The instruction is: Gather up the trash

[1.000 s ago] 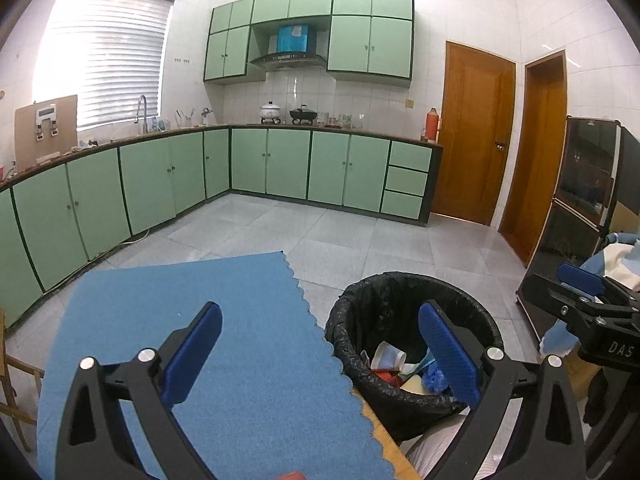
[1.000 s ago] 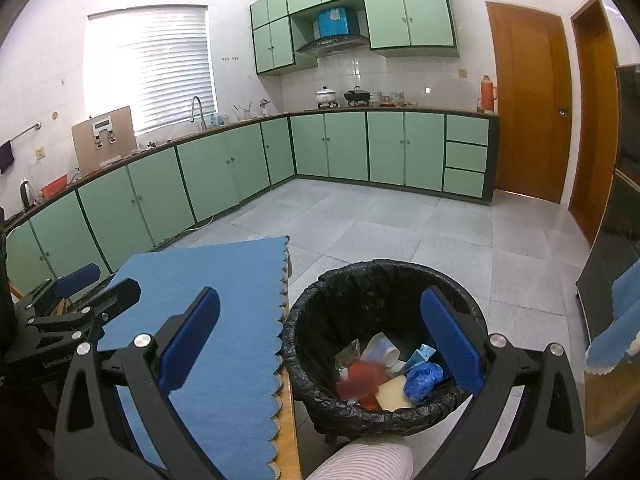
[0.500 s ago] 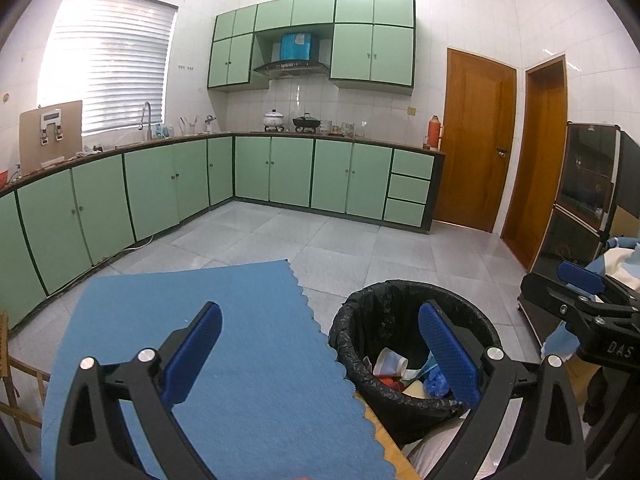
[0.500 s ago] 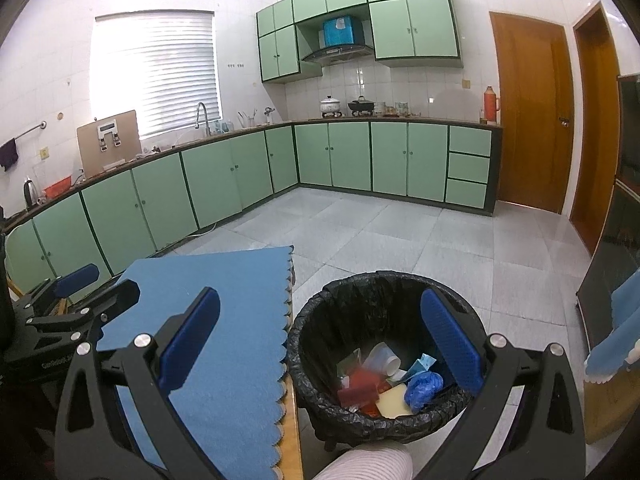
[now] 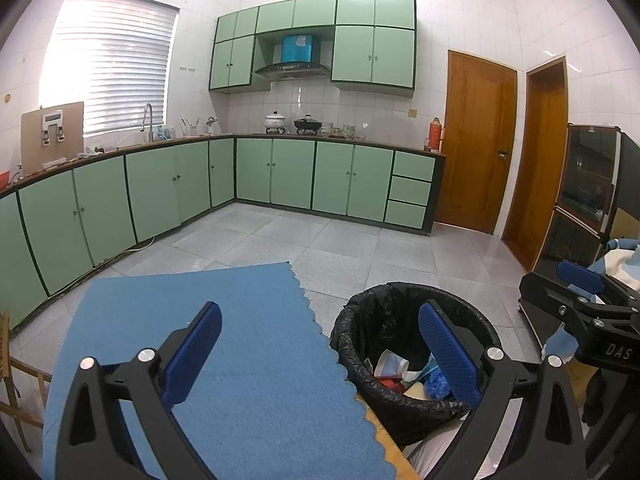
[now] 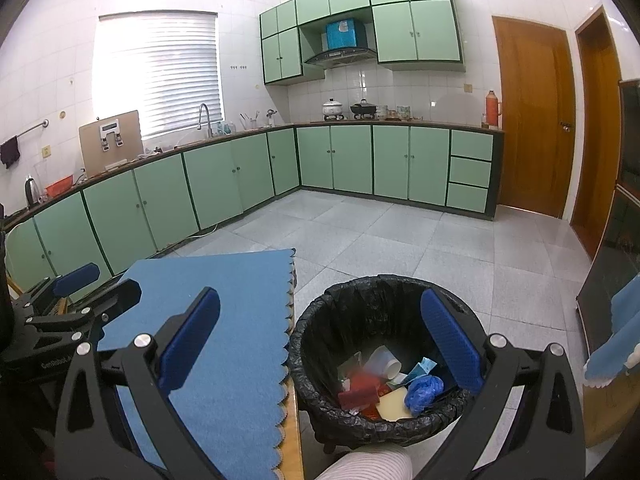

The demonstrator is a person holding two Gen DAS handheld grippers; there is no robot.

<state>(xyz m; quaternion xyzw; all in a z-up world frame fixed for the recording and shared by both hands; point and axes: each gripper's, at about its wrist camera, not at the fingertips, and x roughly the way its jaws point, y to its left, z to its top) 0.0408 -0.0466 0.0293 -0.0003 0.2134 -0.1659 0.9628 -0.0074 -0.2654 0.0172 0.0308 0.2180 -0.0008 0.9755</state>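
A: It's a kitchen: pale green cabinets (image 6: 224,184) run along two walls, the floor (image 6: 400,236) is grey tile, and two wooden doors (image 6: 532,116) stand at the right. A table covered by a blue cloth (image 6: 236,320) with a scalloped edge sits in the foreground.

B: Where is the trash?

A: In a round bin lined with a black bag (image 6: 320,340), standing upright on the floor just beside the table's right edge, mouth facing up. Inside lie a white cup (image 6: 384,362) tipped on its side, its long axis running towards the lower right with the open end that way, a crumpled blue glove (image 6: 424,388), something red (image 6: 360,390) and a pale yellow piece (image 6: 394,406).

B: And the grippers?

A: The left gripper (image 5: 320,350) hovers over the cloth's right edge, jaws spread wide, nothing between them. The right gripper (image 6: 320,342) hangs above the bin's near rim, jaws equally wide and empty. Each shows at the edge of the other's view. A striped sleeve (image 6: 368,464) appears at the bottom of the right wrist view.
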